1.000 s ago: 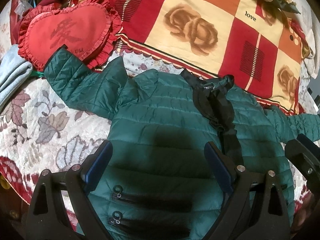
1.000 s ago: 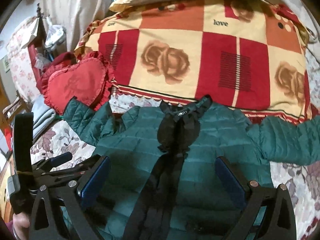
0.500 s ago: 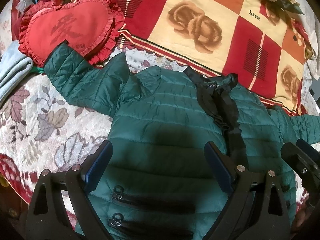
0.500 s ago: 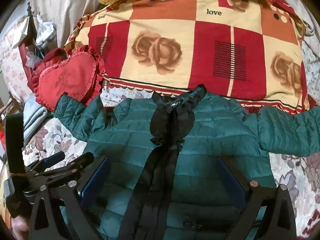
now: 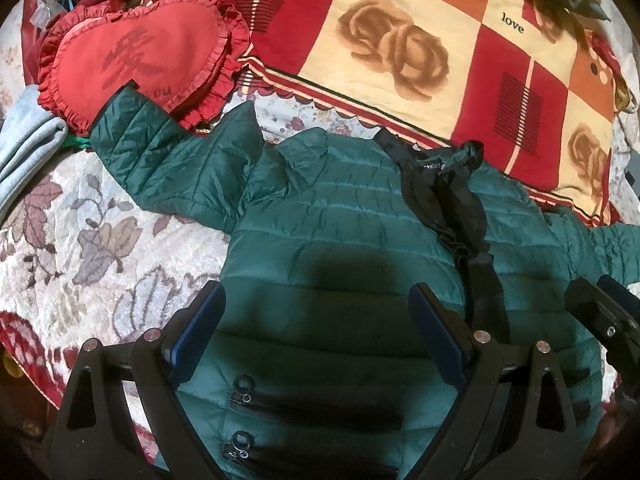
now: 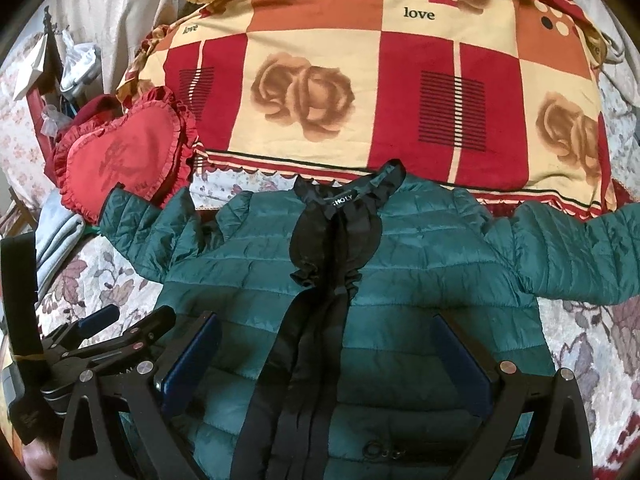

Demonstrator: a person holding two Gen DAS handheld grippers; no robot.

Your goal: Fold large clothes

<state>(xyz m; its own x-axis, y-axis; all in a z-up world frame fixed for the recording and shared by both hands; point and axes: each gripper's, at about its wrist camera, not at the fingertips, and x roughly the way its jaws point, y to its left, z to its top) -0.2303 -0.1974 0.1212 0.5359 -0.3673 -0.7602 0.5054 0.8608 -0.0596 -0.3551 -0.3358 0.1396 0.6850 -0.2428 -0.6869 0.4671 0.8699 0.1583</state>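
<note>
A dark green quilted jacket (image 5: 344,248) with a black collar and front strip lies face up on the bed, sleeves spread to both sides; it also shows in the right wrist view (image 6: 420,264). My left gripper (image 5: 316,316) is open and empty, above the jacket's left lower front near two pocket zippers (image 5: 244,388). My right gripper (image 6: 326,344) is open and empty, above the jacket's middle over the black strip (image 6: 316,320). The left gripper shows in the right wrist view (image 6: 124,328) at the lower left.
A red heart-shaped cushion (image 5: 136,52) touches the left sleeve's cuff. A red and cream rose-patterned quilt (image 6: 360,80) lies behind the collar. Folded pale blue cloth (image 5: 24,148) sits at the far left. A floral bedspread (image 5: 80,248) is under the jacket.
Both grippers have drawn back and lifted a little, so more of the jacket shows in the right wrist view. The jacket has not moved. Both grippers stay open.
</note>
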